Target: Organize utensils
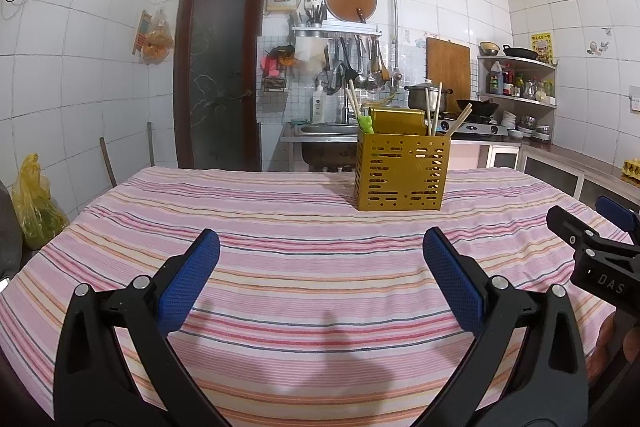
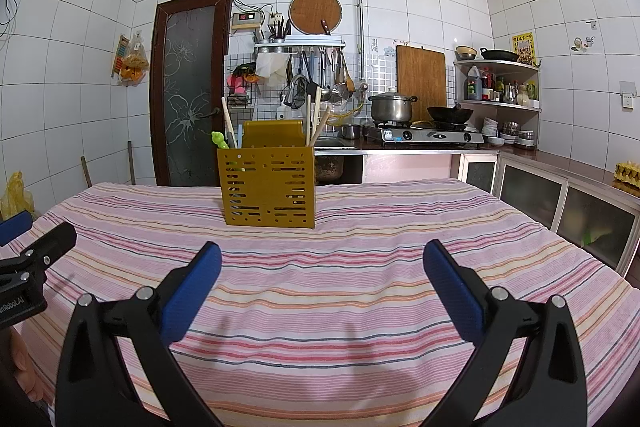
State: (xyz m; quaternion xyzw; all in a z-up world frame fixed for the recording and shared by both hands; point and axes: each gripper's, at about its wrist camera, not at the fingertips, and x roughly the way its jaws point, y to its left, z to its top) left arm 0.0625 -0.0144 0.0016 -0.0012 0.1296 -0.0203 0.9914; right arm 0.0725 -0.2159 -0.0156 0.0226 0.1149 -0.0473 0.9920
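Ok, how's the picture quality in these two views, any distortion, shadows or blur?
Left wrist view: strong fisheye bend in the wall tiles, dark corners, soft shadows on the pink striped tablecloth under the open left gripper. Right wrist view: same bending, sharp on the gold perforated metal utensil holder, faint shadows beneath the open right gripper.

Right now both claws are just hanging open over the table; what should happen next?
Probably nothing more than easing back: the chopsticks and green utensil already stand in the gold holder, no loose utensil shows on the striped cloth, and the left claw and right claw hold nothing.
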